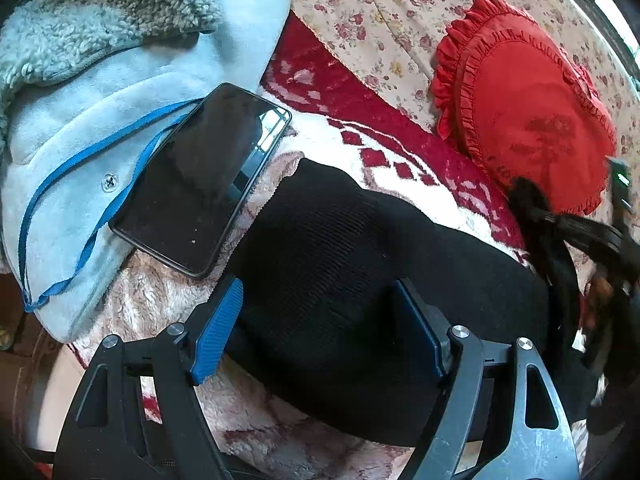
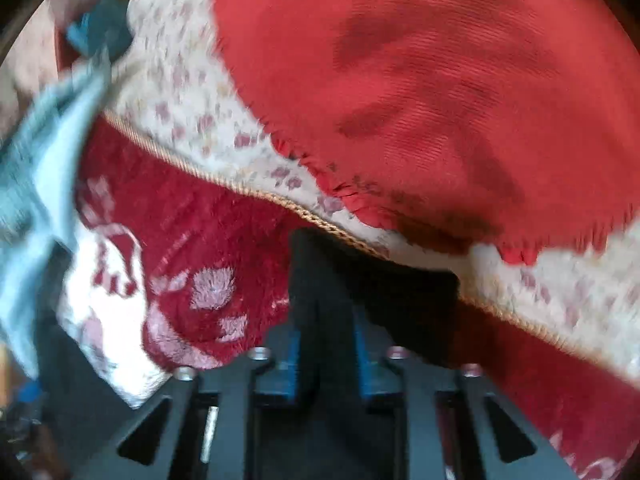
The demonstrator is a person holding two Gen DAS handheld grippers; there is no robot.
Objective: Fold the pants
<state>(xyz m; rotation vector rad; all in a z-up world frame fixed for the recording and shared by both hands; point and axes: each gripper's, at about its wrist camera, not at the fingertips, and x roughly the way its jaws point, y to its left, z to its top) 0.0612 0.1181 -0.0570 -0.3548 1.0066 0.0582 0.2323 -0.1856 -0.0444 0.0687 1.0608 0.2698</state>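
Observation:
The black ribbed pants (image 1: 332,240) lie folded across a fluffy red and white blanket (image 1: 400,148). My left gripper (image 1: 318,308) hovers low over the near end of the pants. Its blue pads (image 1: 218,332) stand wide apart with the cloth spread between and beyond them, so it is open. In the right wrist view my right gripper (image 2: 326,336) is shut on a fold of the black pants (image 2: 320,280), with both pads close together on the cloth. From the left wrist view, the right gripper (image 1: 612,236) shows at the right edge with dark cloth hanging from it.
A black phone (image 1: 204,180) lies on a pale blue fleece garment (image 1: 100,92) with a blue strap, left of the pants. A red frilled cushion (image 1: 524,104) sits on a floral sheet (image 1: 380,8) at the back right. The right wrist view is blurred.

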